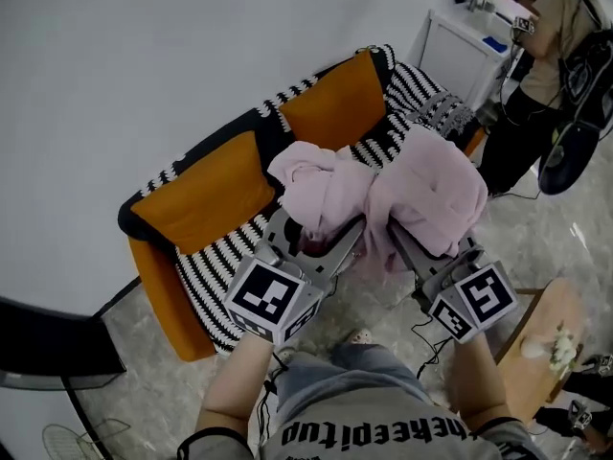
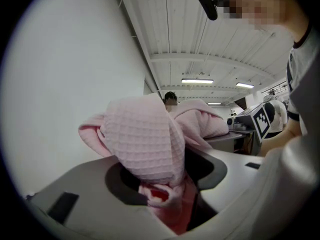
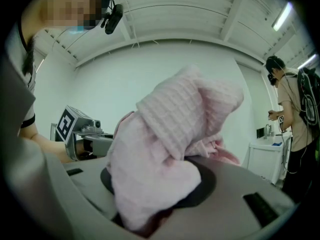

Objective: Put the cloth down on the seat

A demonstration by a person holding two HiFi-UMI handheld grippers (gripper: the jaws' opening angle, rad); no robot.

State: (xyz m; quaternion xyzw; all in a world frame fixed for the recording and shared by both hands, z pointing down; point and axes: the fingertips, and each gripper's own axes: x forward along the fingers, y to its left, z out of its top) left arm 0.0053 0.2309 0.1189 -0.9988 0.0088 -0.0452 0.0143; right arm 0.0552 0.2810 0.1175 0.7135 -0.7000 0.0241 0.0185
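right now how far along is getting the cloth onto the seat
Done: the pink cloth is picked up, bunched. In hand: left gripper and right gripper both clamp it over the sofa. Left: lower it onto the striped seat and let go.

Sofa (image 1: pixel 161 300) seat: only a striped throw (image 1: pixel 215 266) lies on it; open room left of the cloth.
Sofa back: two orange cushions (image 1: pixel 206 199) lean side by side, closing it off.
Behind the sofa: a white wall (image 1: pixel 144 56), close.
Over the sofa's front edge: the pink cloth (image 1: pixel 421 185) hangs bunched, clamped by the left gripper (image 1: pixel 314 242) and the right gripper (image 1: pixel 407 245).
Beyond the sofa's far end: a white cabinet (image 1: pixel 460 51) and a standing person (image 1: pixel 551 75).
In front of the sofa, right: a round wooden table (image 1: pixel 536 353); bare floor between.
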